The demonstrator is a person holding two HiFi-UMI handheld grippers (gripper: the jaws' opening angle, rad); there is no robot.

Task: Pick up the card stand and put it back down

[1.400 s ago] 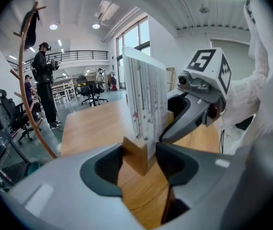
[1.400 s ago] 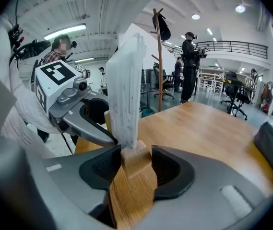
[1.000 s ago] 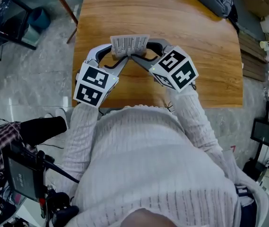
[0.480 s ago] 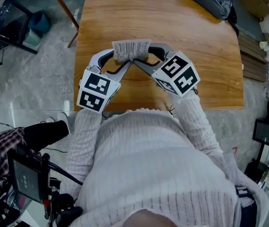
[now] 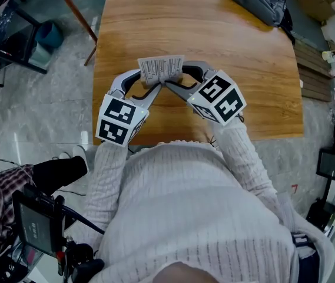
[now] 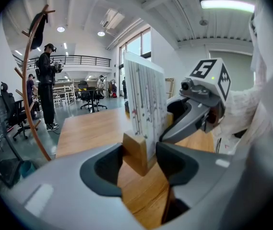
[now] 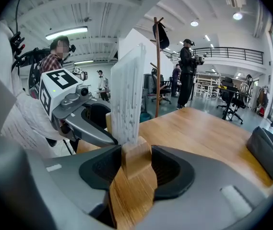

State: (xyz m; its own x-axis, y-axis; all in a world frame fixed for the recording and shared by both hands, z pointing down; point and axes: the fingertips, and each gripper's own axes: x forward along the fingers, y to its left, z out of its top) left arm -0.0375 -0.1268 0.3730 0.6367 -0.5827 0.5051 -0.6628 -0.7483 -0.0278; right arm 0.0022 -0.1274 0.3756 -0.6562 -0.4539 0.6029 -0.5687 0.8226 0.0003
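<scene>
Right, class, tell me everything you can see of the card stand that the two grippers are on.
The card stand is a small pale wooden block with a white card standing upright in it. The card bears rows of fine print, too small to read. The left gripper and the right gripper face each other and each clamp one end of the block, over the near part of the wooden table. Whether the block rests on the table or is lifted cannot be told.

1. Table (image 5: 244, 69): smooth wood with a clear grain and a soft sheen.
2. Card stand (image 7: 136, 166): pale matt wood; its card (image 5: 161, 69) is printed paper.
3. Left gripper (image 6: 140, 152), right gripper (image 7: 136, 153): smooth matt grey plastic.
4. Sweater (image 5: 185, 205): ribbed knit cloth.
</scene>
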